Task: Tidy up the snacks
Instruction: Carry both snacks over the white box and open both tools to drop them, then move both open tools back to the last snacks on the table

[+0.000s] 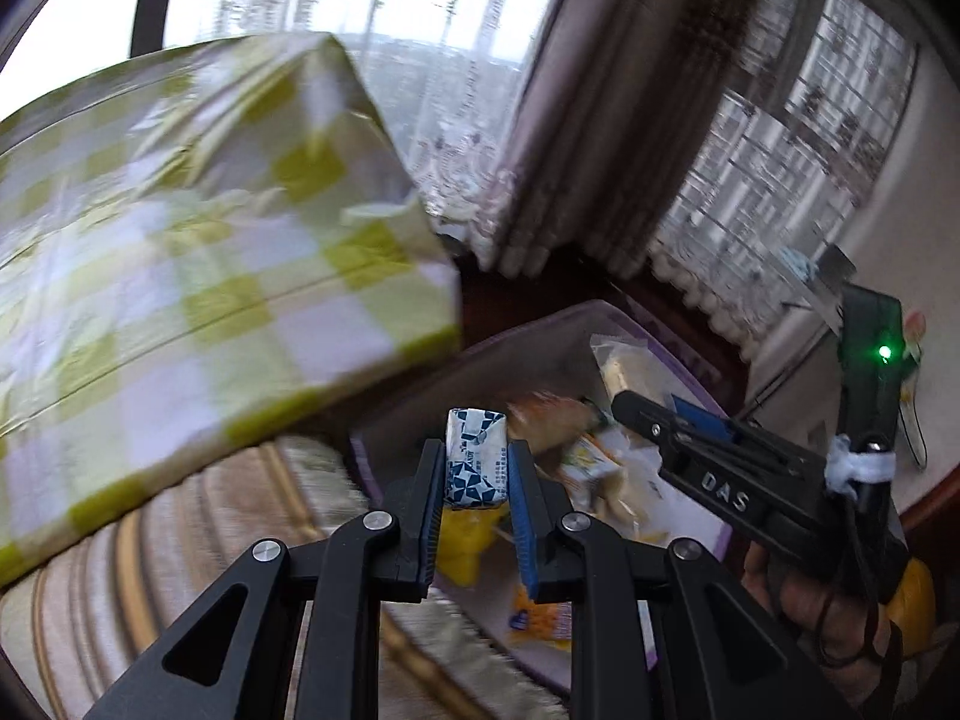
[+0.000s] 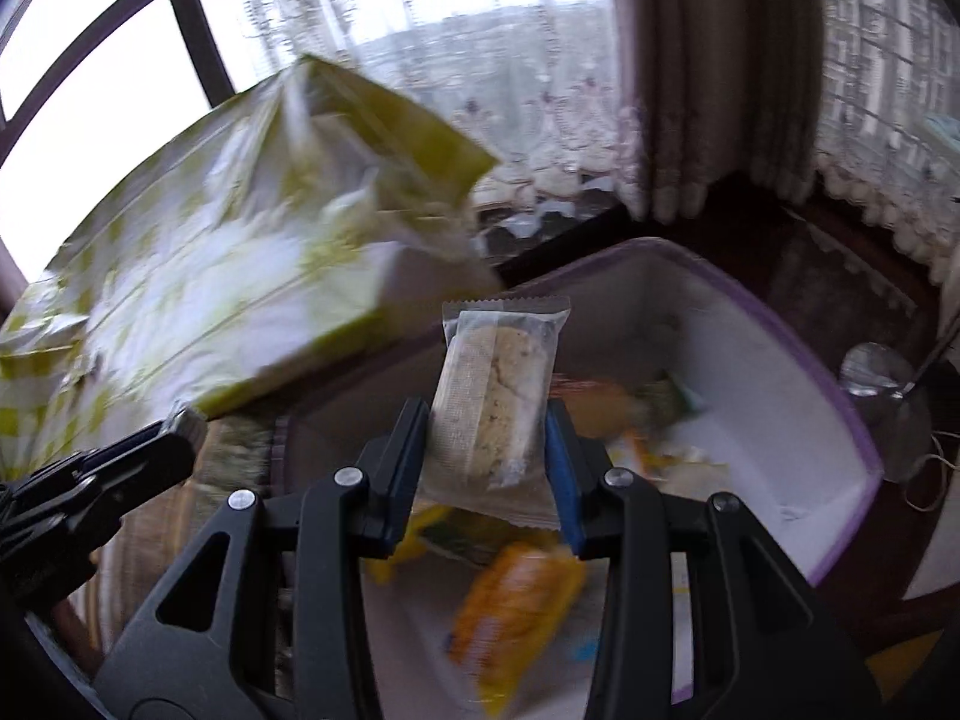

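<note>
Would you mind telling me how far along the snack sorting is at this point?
Done: several packets already lie in the purple-rimmed bin. In hand: the left hand-held gripper clamps a blue-and-white candy, and the right hand-held gripper holds a clear-wrapped biscuit, both above the bin. Left: releasing both; other loose snacks aren't visible.

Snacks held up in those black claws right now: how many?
2. A blue-and-white wrapped candy in the left gripper; a clear-wrapped biscuit in the right gripper. More lie in the bin below.
</note>
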Motion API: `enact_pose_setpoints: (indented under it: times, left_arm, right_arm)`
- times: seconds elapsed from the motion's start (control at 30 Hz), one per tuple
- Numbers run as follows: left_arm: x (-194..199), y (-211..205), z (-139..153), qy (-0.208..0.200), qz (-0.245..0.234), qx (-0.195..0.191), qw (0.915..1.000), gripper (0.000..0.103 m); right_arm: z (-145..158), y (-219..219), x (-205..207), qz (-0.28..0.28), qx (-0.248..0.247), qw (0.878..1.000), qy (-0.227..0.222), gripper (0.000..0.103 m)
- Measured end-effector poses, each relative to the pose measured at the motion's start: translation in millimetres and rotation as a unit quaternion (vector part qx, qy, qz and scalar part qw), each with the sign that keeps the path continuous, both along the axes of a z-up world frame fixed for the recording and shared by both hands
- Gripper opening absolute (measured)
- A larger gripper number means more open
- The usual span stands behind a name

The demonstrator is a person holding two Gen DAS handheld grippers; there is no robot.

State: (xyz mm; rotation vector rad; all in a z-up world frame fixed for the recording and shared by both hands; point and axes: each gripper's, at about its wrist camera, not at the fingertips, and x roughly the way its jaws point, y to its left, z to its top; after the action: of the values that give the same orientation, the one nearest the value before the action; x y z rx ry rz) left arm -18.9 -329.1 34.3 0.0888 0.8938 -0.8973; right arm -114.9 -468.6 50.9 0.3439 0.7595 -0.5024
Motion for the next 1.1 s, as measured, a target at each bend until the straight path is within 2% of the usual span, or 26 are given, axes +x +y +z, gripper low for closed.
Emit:
enact_pose_setpoints:
  times: [0.13,0.2,0.27,0.3,0.53,0.7,0.83,0.97,1.03,1.1]
  left_arm:
    - [-9,-15,-4,0.012,-0.043,0.009,0.9989,0.023]
    - [-11,-19,-5,0.011,-0.047,0.015,0.9987,0.031]
    - [-9,-15,-3,0.012,-0.039,0.012,0.9991,0.048]
    - [-8,-13,-2,0.014,-0.035,0.006,0.9993,0.050]
    - [10,6,-1,0.017,0.008,-0.009,0.9998,0.050]
    - [30,34,1,0.001,0.074,-0.009,0.9973,0.050]
    - [51,74,2,0.000,0.140,-0.014,0.9900,0.052]
    - [74,131,2,0.005,0.208,-0.029,0.9777,0.054]
    - [86,161,-4,0.018,0.245,-0.034,0.9688,0.055]
    - [100,196,-9,0.029,0.294,-0.031,0.9549,0.055]
  right_arm:
    - [1,-12,-8,-0.025,-0.017,0.999,0.013,0.045]
    - [4,-16,-10,-0.038,-0.022,0.999,0.012,0.063]
    - [7,-15,-10,-0.040,-0.027,0.999,0.008,0.068]
    - [8,-14,-9,-0.039,-0.030,0.999,0.008,0.068]
    - [11,-4,-4,-0.019,-0.033,0.999,0.011,0.068]
    - [13,10,4,-0.004,-0.033,0.999,0.014,0.072]
    - [13,37,18,0.020,-0.030,0.999,0.017,0.073]
    - [12,72,37,0.058,-0.034,0.998,0.021,0.074]
    - [14,93,49,0.084,-0.039,0.995,0.024,0.074]
    - [16,113,61,0.108,-0.045,0.993,0.023,0.076]
